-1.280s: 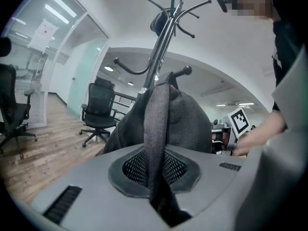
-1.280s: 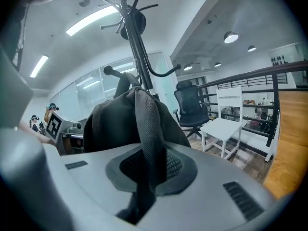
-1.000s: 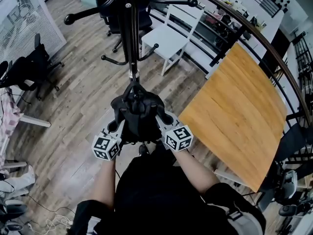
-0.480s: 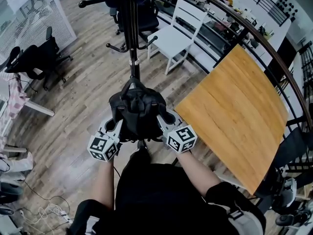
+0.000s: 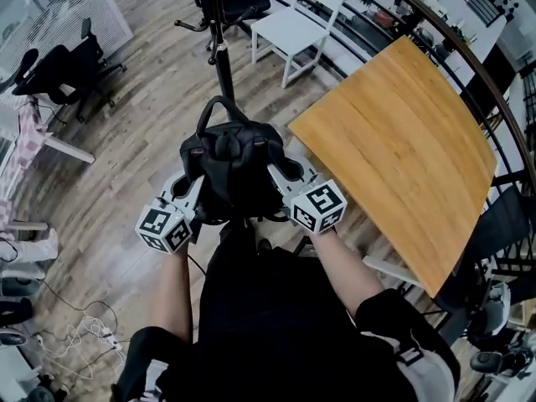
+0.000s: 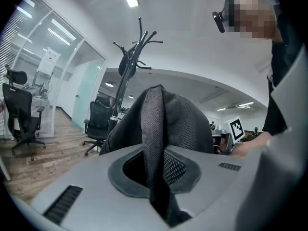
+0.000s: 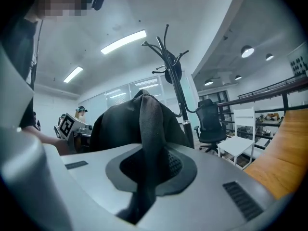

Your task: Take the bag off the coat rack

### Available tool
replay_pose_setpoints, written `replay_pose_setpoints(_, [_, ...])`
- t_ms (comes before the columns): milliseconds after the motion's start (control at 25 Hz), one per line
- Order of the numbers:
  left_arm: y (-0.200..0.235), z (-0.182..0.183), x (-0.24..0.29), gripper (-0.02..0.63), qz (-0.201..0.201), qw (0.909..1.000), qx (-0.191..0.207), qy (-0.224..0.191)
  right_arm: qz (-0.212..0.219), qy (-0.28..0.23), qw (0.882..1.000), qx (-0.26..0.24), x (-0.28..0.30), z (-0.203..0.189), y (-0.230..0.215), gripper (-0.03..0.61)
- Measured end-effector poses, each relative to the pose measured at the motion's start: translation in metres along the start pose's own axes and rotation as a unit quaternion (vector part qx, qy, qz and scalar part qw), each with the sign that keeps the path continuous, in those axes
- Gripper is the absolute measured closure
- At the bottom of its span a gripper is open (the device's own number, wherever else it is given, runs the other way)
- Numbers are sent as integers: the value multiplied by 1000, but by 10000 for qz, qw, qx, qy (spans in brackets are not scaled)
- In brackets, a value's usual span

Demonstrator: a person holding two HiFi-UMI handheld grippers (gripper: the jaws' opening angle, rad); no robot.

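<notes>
- Gripping a strap of the black bag (image 6: pixel 154 124), the left gripper (image 6: pixel 159 186) has its jaws nearly together, with the grey woven webbing pinched between them.
- The right gripper (image 7: pixel 142 182) is clamped the same way on a dark strap at the bag's other side, its jaws close together on the fabric.
- In the head view the bag (image 5: pixel 234 170) hangs between the left gripper (image 5: pixel 193 195) and the right gripper (image 5: pixel 283 181), just in front of the person's torso and above the wood floor (image 5: pixel 126 166).
- The coat rack (image 5: pixel 219 48) stands beyond the bag; both gripper views show its hooks (image 6: pixel 139 40) higher than the bag and apart from it.
- A wooden table (image 5: pixel 402 141) lies to the right, and a white chair (image 5: pixel 297 23) stands near the rack.
</notes>
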State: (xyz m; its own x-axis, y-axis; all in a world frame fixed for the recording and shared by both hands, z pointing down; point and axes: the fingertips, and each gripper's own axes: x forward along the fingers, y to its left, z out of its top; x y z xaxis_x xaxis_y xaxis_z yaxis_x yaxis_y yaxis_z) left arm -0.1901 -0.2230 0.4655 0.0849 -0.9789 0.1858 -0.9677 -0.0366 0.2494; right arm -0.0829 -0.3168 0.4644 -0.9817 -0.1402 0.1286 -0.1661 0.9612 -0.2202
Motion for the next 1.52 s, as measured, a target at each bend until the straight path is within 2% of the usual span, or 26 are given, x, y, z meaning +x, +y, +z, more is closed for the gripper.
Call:
replay_pose_setpoints(240, [-42,-11,-29,568,-117,9999,-84,53,206,2,9998,-65,-45,-6,28,531])
replay_pose_setpoints(440, [-67,-16,-53,568,-305,9994,-117,94,261,-106,9995,144,-70,-9,47,531])
replay_pose_setpoints(880, [-93,-10,-96,568,-446,9990,17,-29,54,-323,9993,197,-102,-2,90,531])
replay_pose_setpoints(1200, [-126,-6,-152,568,-651,9977,71,-181,155,-561,9979,279,-141,2,142,531])
replay_pose_setpoints(1520, [-150,-22,-205,568,-749,9970,197,-31,205,-570,9944,862,-169,-18,190,531])
